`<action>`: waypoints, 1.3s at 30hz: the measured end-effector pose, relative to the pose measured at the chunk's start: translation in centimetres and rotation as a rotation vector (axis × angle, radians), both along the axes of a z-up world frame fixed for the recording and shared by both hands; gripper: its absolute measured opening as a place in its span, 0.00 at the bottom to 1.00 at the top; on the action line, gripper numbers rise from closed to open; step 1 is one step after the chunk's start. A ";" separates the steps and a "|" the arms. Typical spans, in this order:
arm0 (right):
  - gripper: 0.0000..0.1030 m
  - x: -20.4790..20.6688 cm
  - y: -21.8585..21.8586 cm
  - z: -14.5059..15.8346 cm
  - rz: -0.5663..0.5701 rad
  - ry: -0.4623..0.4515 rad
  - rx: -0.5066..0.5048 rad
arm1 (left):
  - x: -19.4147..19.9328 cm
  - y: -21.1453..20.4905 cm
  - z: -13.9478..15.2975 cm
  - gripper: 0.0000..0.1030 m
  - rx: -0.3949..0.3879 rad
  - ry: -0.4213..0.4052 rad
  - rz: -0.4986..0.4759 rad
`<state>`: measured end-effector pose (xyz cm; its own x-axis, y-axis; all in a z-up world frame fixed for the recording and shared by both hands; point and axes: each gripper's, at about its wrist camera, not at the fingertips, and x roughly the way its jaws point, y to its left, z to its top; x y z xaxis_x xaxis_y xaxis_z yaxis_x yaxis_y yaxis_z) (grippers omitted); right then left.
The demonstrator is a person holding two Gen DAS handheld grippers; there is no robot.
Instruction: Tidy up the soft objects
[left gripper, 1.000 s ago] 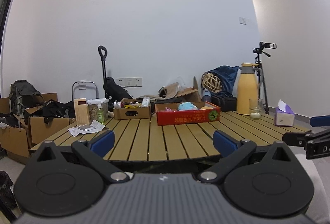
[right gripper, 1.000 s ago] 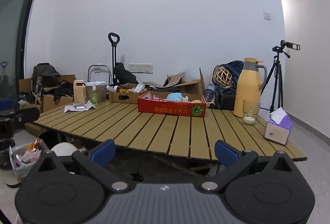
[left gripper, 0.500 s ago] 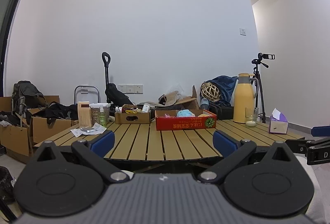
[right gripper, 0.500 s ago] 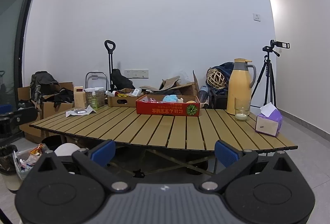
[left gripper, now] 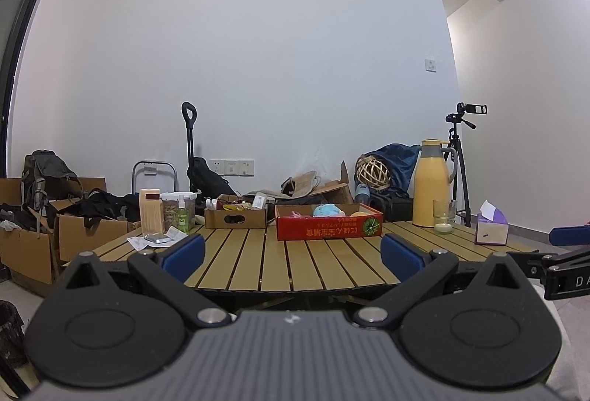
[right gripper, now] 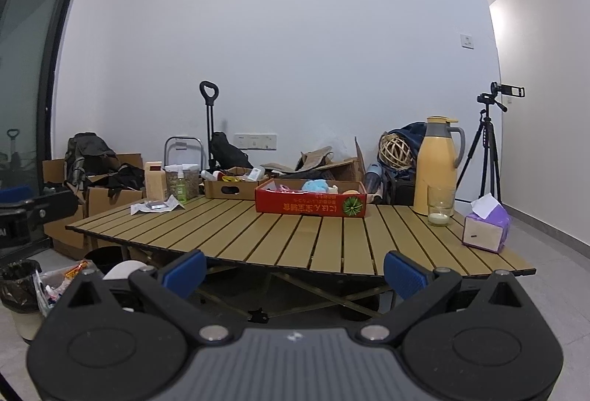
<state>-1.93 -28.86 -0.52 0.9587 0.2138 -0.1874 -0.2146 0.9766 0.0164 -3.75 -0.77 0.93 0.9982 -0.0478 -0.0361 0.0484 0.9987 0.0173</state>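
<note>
Across the slatted table (left gripper: 313, 264), soft toys (left gripper: 328, 209) lie well beyond both released, empty tongs (left gripper: 291, 255) (right gripper: 295, 270).

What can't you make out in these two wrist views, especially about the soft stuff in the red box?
- Red box contents: in both views its front wall hides all but the tops of a blue plush and pink and orange bits.
- Brown cardboard box: items too small to identify.
- Box lettering: too small and upside down.
- Right gripper in the left view: cut off by the right edge. Both grippers are open and empty.
</note>
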 end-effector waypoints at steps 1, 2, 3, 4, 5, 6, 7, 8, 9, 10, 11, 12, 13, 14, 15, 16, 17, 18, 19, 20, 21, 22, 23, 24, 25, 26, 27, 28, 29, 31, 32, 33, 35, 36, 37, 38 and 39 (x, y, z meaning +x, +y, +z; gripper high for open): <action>1.00 -0.1 0.0 0.0 0.002 -0.001 -0.001 | -0.1 0.0 0.0 1.00 0.000 -0.001 -0.001; 1.00 -0.1 0.1 0.0 0.002 -0.002 -0.001 | -0.1 0.1 0.0 1.00 -0.001 -0.001 -0.002; 1.00 -0.2 0.1 0.0 0.002 -0.003 0.000 | -0.1 0.1 0.0 1.00 -0.001 0.000 -0.004; 1.00 -0.2 0.1 0.0 0.002 -0.004 0.001 | -0.2 0.0 0.0 1.00 -0.001 -0.001 -0.004; 1.00 -0.2 0.0 -0.1 0.001 -0.005 0.002 | -0.2 0.0 0.0 1.00 -0.002 -0.001 -0.003; 1.00 -0.2 0.1 -0.1 0.000 -0.004 0.003 | -0.2 -0.1 -0.1 1.00 -0.002 0.000 -0.005; 1.00 -0.2 0.0 -0.1 0.001 -0.004 0.004 | -0.2 -0.1 -0.1 1.00 -0.002 0.000 -0.006; 1.00 -0.2 0.0 -0.1 0.001 -0.005 0.005 | -0.2 -0.1 -0.1 1.00 -0.003 0.001 -0.006; 1.00 -0.2 0.0 -0.1 0.001 -0.007 0.008 | -0.2 -0.1 -0.1 1.00 -0.002 0.001 -0.007; 1.00 -0.2 0.0 -0.1 0.001 -0.009 0.010 | -0.2 -0.1 -0.1 1.00 -0.002 0.001 -0.007; 1.00 -0.2 0.0 -0.1 0.001 -0.011 0.010 | -0.2 -0.2 -0.1 1.00 -0.001 0.001 -0.007; 1.00 -0.1 0.0 -0.2 -0.002 -0.011 0.010 | -0.2 -0.2 -0.1 1.00 -0.001 0.001 -0.007; 1.00 -0.1 0.1 -0.2 -0.005 -0.011 0.009 | -0.2 -0.2 -0.1 1.00 -0.002 0.000 -0.006; 1.00 -0.1 0.1 -0.2 -0.006 -0.011 0.009 | -0.2 -0.2 -0.1 1.00 -0.002 0.000 -0.006; 1.00 -0.1 0.1 -0.2 -0.006 -0.010 0.009 | -0.2 -0.1 -0.1 1.00 -0.002 0.001 -0.007; 1.00 -0.1 0.2 -0.2 -0.005 -0.010 0.010 | -0.2 -0.2 -0.1 1.00 -0.002 0.001 -0.007; 1.00 0.0 0.2 -0.2 -0.004 -0.009 0.010 | -0.2 -0.1 -0.1 1.00 -0.001 0.001 -0.006; 1.00 0.0 0.2 -0.2 -0.004 -0.009 0.011 | -0.2 -0.1 -0.1 1.00 -0.001 0.000 -0.005; 1.00 0.0 0.3 -0.2 -0.004 -0.010 0.011 | -0.2 -0.1 -0.1 1.00 -0.002 -0.001 -0.005; 1.00 0.1 0.3 -0.2 -0.003 -0.011 0.010 | -0.1 0.0 0.0 1.00 -0.003 -0.003 -0.006; 1.00 0.1 0.2 -0.2 -0.004 -0.013 0.010 | 0.0 0.0 0.0 1.00 -0.003 -0.004 -0.006; 1.00 0.1 0.3 -0.2 -0.004 -0.015 0.009 | 0.0 0.0 0.0 1.00 -0.002 -0.004 -0.007; 1.00 0.1 0.3 -0.2 -0.003 -0.017 0.008 | 0.0 0.0 0.0 1.00 -0.002 -0.003 -0.007; 1.00 0.2 0.3 -0.2 -0.002 -0.017 0.008 | 0.0 0.0 0.0 1.00 -0.002 -0.001 -0.007; 1.00 0.1 0.4 -0.3 -0.001 -0.017 0.009 | 0.1 0.1 0.0 1.00 -0.002 0.000 -0.007; 1.00 0.2 0.3 -0.3 0.000 -0.018 0.010 | 0.1 0.0 0.0 1.00 -0.001 0.000 -0.007; 1.00 0.2 0.3 -0.3 0.000 -0.017 0.010 | 0.1 0.1 0.0 1.00 -0.001 0.000 -0.007; 1.00 0.2 0.3 -0.3 -0.001 -0.018 0.009 | 0.1 0.1 0.0 1.00 -0.001 0.000 -0.007; 1.00 0.1 0.4 -0.3 -0.002 -0.020 0.010 | 0.1 0.1 0.0 1.00 -0.002 -0.001 -0.006; 1.00 0.2 0.4 -0.3 -0.002 -0.024 0.011 | 0.1 0.1 0.0 1.00 -0.003 -0.002 -0.007; 1.00 0.2 0.4 -0.3 -0.003 -0.024 0.011 | 0.1 0.1 0.0 1.00 -0.002 -0.002 -0.007; 1.00 0.2 0.3 -0.3 -0.002 -0.024 0.012 | 0.2 0.1 0.0 1.00 -0.002 -0.002 -0.008; 1.00 0.3 0.3 -0.3 -0.002 -0.023 0.011 | 0.2 0.1 0.0 1.00 -0.002 -0.001 -0.010; 1.00 0.2 0.3 -0.3 -0.002 -0.022 0.011 | 0.2 0.1 0.0 1.00 -0.001 -0.001 -0.010; 1.00 0.2 0.3 -0.3 -0.002 -0.023 0.011 | 0.2 0.1 0.0 1.00 0.000 -0.001 -0.011; 1.00 0.2 0.3 -0.3 -0.002 -0.024 0.012 | 0.2 0.1 0.0 1.00 -0.001 -0.002 -0.010; 1.00 0.2 0.3 -0.3 -0.003 -0.025 0.012 | 0.3 0.1 0.0 1.00 -0.002 -0.001 -0.010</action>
<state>-1.69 -28.53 -0.78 0.9636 0.2134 -0.1608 -0.2125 0.9769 0.0228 -3.48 -0.62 0.95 0.9977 -0.0579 -0.0347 0.0585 0.9982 0.0157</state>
